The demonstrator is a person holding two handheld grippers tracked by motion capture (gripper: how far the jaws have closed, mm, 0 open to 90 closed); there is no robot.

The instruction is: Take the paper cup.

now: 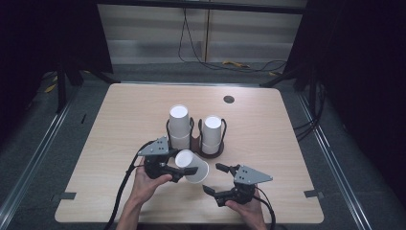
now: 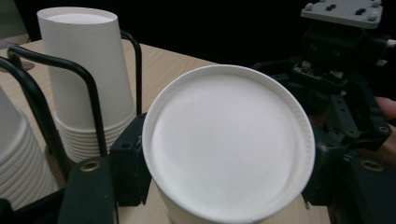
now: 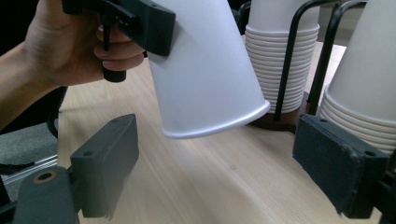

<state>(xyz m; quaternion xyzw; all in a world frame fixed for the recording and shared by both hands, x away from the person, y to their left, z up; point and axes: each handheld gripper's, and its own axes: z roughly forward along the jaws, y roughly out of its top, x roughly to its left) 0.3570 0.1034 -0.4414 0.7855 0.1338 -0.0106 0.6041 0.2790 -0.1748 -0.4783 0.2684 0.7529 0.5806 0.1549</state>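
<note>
A single white paper cup (image 1: 192, 166) is held tilted just above the table, its flat bottom (image 2: 229, 144) facing the left gripper's camera and its open rim (image 3: 219, 123) low over the wood. My left gripper (image 1: 186, 166) is shut on its narrow end, a pad pressing on each side (image 2: 226, 170). To its right my right gripper (image 1: 212, 178) stands open with nothing between its pads (image 3: 224, 163), which point at the cup's rim. Behind stand two stacks of upturned white cups (image 1: 179, 127) (image 1: 211, 134) in a black wire holder (image 1: 210, 153).
The wire holder's uprights (image 2: 93, 107) rise close beside the held cup. A round cable hole (image 1: 229, 99) lies at the table's far side. Bare wood runs along the table's left (image 1: 110, 143) and right (image 1: 277, 143). Cables lie on the floor beyond.
</note>
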